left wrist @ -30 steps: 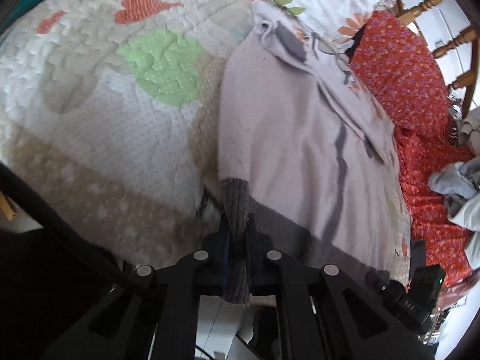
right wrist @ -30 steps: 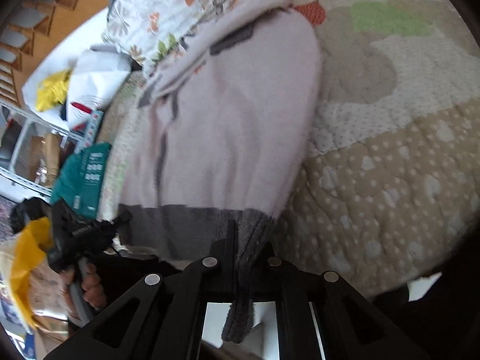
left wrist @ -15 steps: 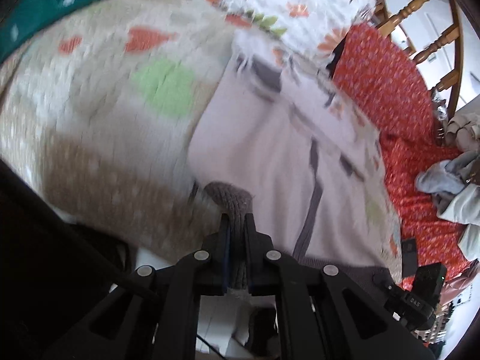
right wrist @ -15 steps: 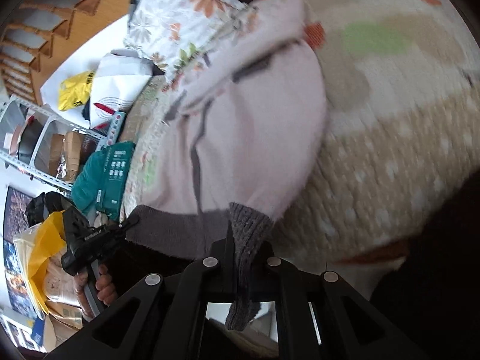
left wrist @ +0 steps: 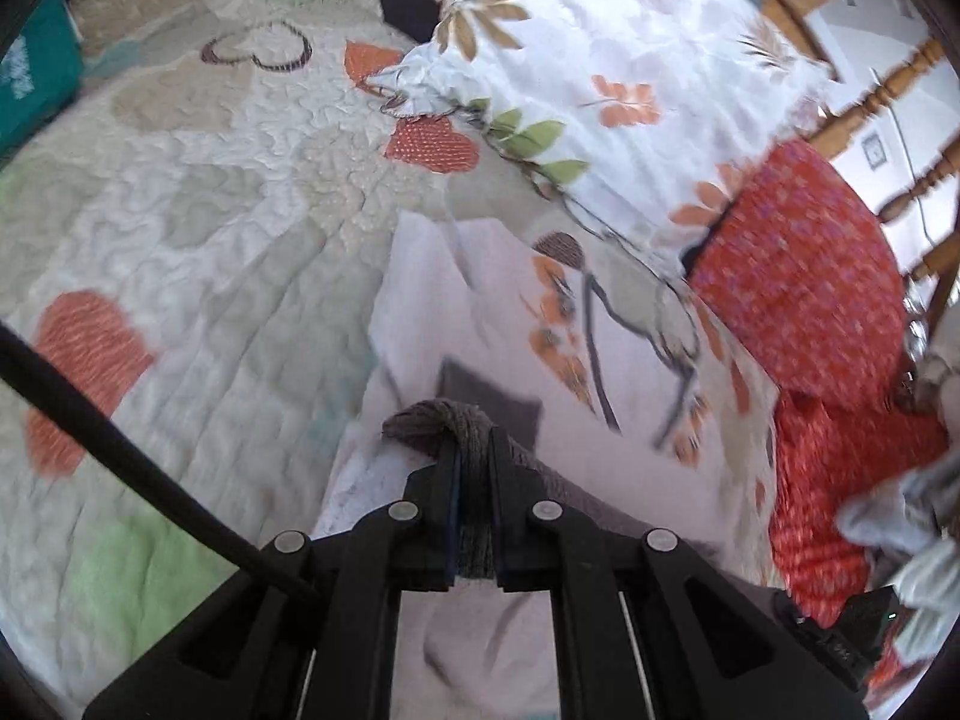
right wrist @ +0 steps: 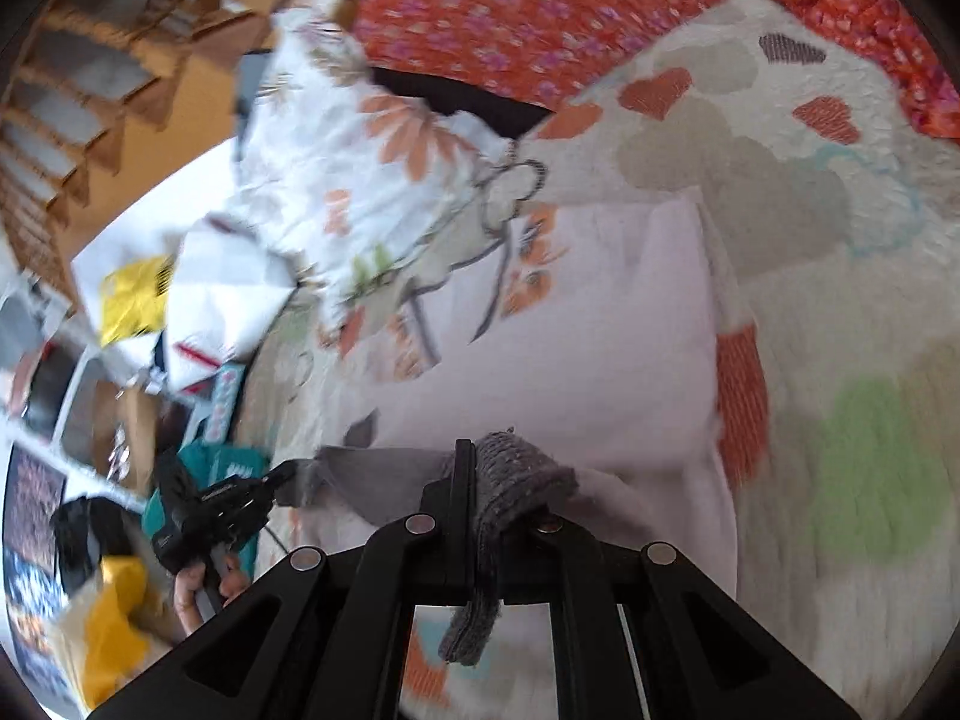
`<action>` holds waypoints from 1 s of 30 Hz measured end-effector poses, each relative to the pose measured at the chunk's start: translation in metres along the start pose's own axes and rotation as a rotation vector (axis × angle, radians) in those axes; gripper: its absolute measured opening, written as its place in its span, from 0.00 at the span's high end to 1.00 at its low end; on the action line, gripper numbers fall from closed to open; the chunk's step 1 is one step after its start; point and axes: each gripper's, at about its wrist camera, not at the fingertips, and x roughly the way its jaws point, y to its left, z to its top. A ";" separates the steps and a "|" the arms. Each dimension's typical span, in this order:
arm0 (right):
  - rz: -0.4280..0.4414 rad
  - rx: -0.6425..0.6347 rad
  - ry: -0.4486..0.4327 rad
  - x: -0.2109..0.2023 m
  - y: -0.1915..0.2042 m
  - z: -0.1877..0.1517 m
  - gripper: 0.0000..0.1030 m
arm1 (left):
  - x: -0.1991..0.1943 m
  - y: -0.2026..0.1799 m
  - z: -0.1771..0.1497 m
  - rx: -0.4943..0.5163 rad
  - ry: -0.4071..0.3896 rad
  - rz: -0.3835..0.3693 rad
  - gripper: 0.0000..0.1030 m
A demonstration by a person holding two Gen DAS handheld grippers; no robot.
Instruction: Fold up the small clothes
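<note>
Left gripper [left wrist: 474,462] is clamped tight on one corner of the grey ribbed hem [left wrist: 441,417] of a pale pink sweater [left wrist: 432,312], and the right gripper [right wrist: 489,480] pinches the other hem corner in the same way, a grey tail of knit hanging down between its jaws. The sweater lies on the quilted bed cover [left wrist: 210,228], its long axis running away from both grippers toward the floral pillow [left wrist: 600,90] at the far end. The hem is lifted off the bed and stretched between the two grippers, which sit side by side at the near end, neither clearly nearer the far edge of the garment. The likely next move is to carry the hem forward over the body so that it lands on the far part, folding the sweater in half across its length; both corners need to travel together to keep the fold square. No basket or box for clothes shows here; a red patterned cloth [left wrist: 804,294] lies to the right.
</note>
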 end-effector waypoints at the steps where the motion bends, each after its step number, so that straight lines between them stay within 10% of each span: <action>1: -0.021 0.020 0.015 0.015 -0.006 0.009 0.95 | 0.013 0.004 0.007 -0.022 0.011 -0.001 0.93; 10: -0.016 0.134 0.021 0.070 -0.042 0.063 0.94 | 0.053 0.004 0.041 -0.036 0.003 -0.002 0.87; 14: -0.031 0.198 0.003 0.090 -0.053 0.083 0.92 | 0.042 0.003 0.053 -0.066 -0.089 0.016 0.49; 19: 0.023 0.294 -0.033 0.101 -0.066 0.095 0.54 | 0.025 0.000 0.058 -0.043 -0.124 0.053 0.43; 22: 0.049 0.339 -0.075 0.094 -0.071 0.102 0.50 | 0.017 -0.004 0.054 -0.003 -0.122 0.065 0.43; 30: -0.210 -0.011 -0.048 0.061 -0.037 0.088 0.46 | -0.003 -0.001 0.027 0.119 -0.053 0.154 0.36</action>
